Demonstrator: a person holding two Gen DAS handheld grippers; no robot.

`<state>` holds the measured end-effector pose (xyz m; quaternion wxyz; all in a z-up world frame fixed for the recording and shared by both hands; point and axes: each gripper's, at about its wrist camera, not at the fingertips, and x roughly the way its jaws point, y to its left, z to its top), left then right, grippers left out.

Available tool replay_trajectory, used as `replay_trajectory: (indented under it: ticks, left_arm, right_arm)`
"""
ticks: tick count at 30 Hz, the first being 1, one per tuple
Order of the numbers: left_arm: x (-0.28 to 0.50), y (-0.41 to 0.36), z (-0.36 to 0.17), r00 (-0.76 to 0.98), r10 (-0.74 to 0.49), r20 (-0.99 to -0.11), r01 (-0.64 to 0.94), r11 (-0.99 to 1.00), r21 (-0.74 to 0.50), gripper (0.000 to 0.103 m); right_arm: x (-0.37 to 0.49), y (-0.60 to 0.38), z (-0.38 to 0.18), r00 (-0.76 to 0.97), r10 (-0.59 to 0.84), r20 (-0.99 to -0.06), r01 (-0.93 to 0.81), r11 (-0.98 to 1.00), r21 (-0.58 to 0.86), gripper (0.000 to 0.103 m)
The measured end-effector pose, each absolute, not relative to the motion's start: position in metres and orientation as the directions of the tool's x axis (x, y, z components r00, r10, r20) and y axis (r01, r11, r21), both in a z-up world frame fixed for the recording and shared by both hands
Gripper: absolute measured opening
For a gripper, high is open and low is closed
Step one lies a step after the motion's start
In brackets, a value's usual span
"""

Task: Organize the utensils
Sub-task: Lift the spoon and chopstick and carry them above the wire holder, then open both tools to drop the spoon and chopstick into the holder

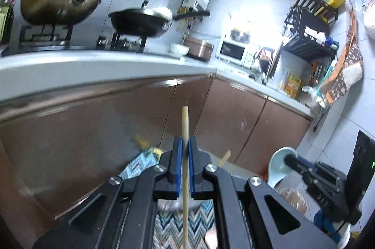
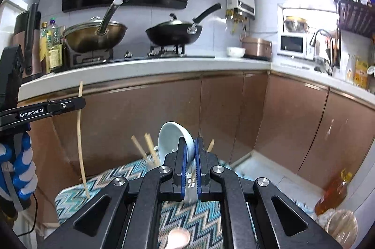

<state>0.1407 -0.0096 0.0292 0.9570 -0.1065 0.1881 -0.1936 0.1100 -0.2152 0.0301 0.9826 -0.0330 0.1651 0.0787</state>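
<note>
My left gripper [image 1: 185, 143] is shut on a single wooden chopstick [image 1: 185, 127] that stands upright between its blue pads. It also shows in the right wrist view [image 2: 79, 131], held at the far left. My right gripper [image 2: 190, 143] is shut on a pale blue ceramic spoon [image 2: 172, 139], bowl end up; it also shows in the left wrist view [image 1: 280, 164]. Several wooden chopsticks [image 2: 146, 148] stick up just behind the spoon. A pink spoon [image 2: 179, 237] lies below on the zigzag cloth [image 2: 112, 178].
Both grippers hover above the zigzag-patterned cloth [image 1: 140, 162] in front of brown kitchen cabinets [image 2: 164, 113]. On the counter stand a wok [image 2: 93, 35] and a black pan [image 2: 173, 33]. An oil bottle [image 2: 332, 192] and a bag sit on the floor at right.
</note>
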Motion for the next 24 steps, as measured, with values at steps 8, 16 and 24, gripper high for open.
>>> replay_trajectory:
  ticks: [8, 16, 24]
  left_arm:
    - [0.198, -0.050, 0.032, 0.919, -0.347, -0.189, 0.286, 0.914, -0.288, 0.005]
    - [0.255, -0.088, -0.021, 0.958, -0.233, -0.168, 0.187, 0.949, -0.253, 0.005]
    - [0.266, -0.105, -0.077, 0.953, -0.229, -0.198, 0.183, 0.957, -0.227, 0.006]
  right_arm:
    - [0.171, -0.213, 0.031, 0.969, 0.050, -0.242, -0.073, 0.993, -0.087, 0.007]
    - [0.228, -0.210, -0.003, 0.975, -0.044, -0.218, 0.012, 0.990, -0.143, 0.007]
    - [0.239, -0.201, -0.048, 0.968, -0.042, -0.247, -0.004, 0.983, -0.183, 0.010]
